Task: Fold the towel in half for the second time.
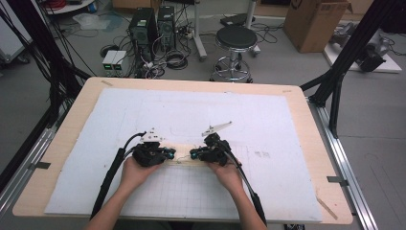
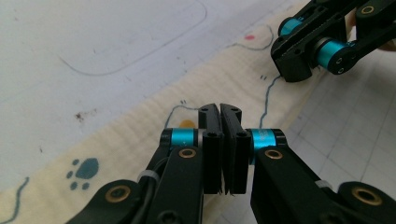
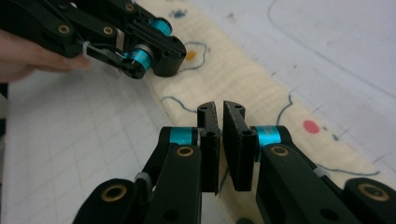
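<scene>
A narrow cream cloth (image 1: 184,158) printed with blue lines, a paw print and coloured dots lies flat across the near middle of the white mat. My left gripper (image 1: 172,154) and right gripper (image 1: 192,154) face each other over it, a short gap apart. In the left gripper view my left gripper (image 2: 219,109) has its jaws pressed together at the cloth's (image 2: 140,140) near edge, and the right gripper (image 2: 299,70) sits beyond. In the right gripper view my right gripper (image 3: 219,106) is closed to a thin slit over the cloth (image 3: 252,88), with the left gripper (image 3: 163,60) ahead.
The white mat (image 1: 191,110), gridded near me, covers most of the wooden table (image 1: 81,105). Beyond the far edge on the floor stand a black stool (image 1: 235,38), computer towers (image 1: 143,28) with cables, and a cardboard box (image 1: 316,21). Black frame struts (image 1: 344,57) rise at the right.
</scene>
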Demonstrator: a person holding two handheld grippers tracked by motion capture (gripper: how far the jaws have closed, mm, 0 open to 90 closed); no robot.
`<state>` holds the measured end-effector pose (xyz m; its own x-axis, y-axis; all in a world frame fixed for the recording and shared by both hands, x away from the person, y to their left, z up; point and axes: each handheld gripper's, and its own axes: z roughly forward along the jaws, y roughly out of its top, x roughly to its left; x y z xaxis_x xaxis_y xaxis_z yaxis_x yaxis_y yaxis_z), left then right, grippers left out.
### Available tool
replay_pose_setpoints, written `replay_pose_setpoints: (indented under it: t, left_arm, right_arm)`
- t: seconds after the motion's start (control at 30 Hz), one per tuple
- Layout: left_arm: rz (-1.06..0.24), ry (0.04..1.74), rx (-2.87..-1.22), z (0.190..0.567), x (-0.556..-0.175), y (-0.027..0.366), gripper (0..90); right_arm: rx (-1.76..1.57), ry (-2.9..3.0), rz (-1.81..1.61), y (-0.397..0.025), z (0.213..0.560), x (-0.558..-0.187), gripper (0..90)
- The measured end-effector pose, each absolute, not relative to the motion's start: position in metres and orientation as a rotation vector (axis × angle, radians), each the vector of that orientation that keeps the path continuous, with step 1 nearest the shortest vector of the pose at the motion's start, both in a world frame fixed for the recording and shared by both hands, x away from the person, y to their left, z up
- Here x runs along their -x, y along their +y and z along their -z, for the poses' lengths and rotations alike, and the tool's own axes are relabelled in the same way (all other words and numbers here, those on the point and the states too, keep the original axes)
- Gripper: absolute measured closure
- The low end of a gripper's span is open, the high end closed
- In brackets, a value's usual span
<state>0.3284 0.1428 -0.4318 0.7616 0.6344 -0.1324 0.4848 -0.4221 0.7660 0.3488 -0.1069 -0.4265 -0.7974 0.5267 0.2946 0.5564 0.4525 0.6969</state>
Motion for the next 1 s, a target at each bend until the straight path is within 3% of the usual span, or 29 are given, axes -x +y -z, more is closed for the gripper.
replay_pose_setpoints:
  t: [0.63, 1.0]
  left_arm:
    - [-0.250, 0.841, -2.182, 0.433, -0.327, 0.151, 86.6]
    - [-0.270, 0.885, -2.147, 0.435, -0.324, 0.180, 85.9]
  right_arm:
    - [0.966, -2.722, 1.220, -0.116, 0.435, -0.344, 85.5]
    - [0.954, -2.750, 1.228, -0.134, 0.435, -0.341, 85.1]
